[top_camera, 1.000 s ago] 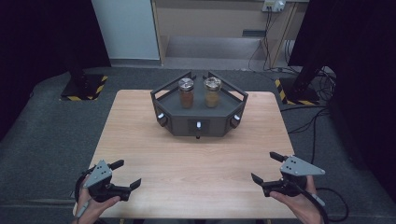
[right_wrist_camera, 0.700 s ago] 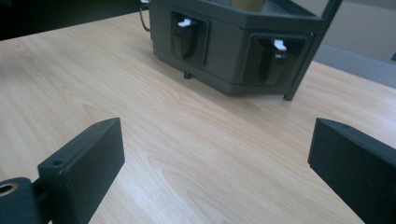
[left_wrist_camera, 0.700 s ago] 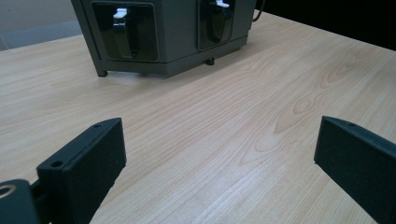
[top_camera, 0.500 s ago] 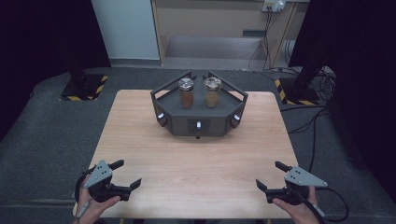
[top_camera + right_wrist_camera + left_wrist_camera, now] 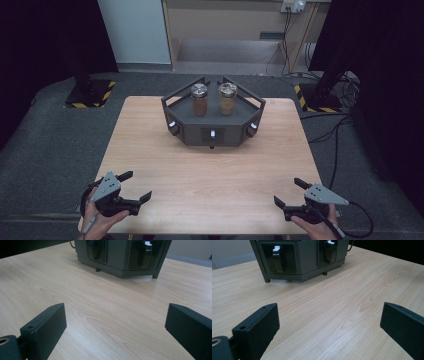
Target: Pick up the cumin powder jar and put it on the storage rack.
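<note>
A dark grey angular rack (image 5: 212, 131) stands at the far middle of the wooden table (image 5: 210, 175), with small white-tipped levers on its front faces. Two glass jars with metal lids stand on top of it: a darker brown jar (image 5: 199, 99) on the left and a lighter tan jar (image 5: 227, 98) on the right. My left gripper (image 5: 134, 186) is open near the table's front left corner, held by a hand. My right gripper (image 5: 289, 192) is open near the front right corner. Each gripper view looks along wide-apart jaws toward the rack (image 5: 299, 260) (image 5: 122, 257), with bare wood between them.
Grey carpet surrounds the table. Black stands with yellow-black striped bases (image 5: 90, 92) stand on the floor at both far sides, and cables (image 5: 330, 135) trail at the right. A cabinet and a pale panel (image 5: 135, 30) stand behind.
The right gripper has drawn back toward the front edge and sits lower. The left gripper has hardly moved.
</note>
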`<act>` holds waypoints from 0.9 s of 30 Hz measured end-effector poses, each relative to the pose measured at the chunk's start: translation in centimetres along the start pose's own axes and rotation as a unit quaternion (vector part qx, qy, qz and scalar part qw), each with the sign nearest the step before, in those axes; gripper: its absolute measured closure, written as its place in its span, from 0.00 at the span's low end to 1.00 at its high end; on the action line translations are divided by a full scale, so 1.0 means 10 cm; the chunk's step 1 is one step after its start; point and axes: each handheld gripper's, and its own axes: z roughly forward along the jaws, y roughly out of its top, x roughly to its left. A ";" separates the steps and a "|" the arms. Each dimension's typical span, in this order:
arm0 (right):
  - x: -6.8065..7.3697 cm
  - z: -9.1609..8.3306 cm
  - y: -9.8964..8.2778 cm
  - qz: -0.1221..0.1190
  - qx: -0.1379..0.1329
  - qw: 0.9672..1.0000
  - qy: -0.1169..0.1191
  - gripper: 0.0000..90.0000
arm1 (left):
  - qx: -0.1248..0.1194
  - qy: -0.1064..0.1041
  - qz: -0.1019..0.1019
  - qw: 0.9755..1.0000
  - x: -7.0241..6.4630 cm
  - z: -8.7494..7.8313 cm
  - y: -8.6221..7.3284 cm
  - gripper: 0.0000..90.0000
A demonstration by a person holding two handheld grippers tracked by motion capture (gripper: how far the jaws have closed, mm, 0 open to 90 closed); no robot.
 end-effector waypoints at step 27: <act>-0.11 0.09 0.00 0.004 -0.003 1.000 -0.012 0.05 | -0.007 0.001 0.008 1.000 0.01 0.04 0.01 0.02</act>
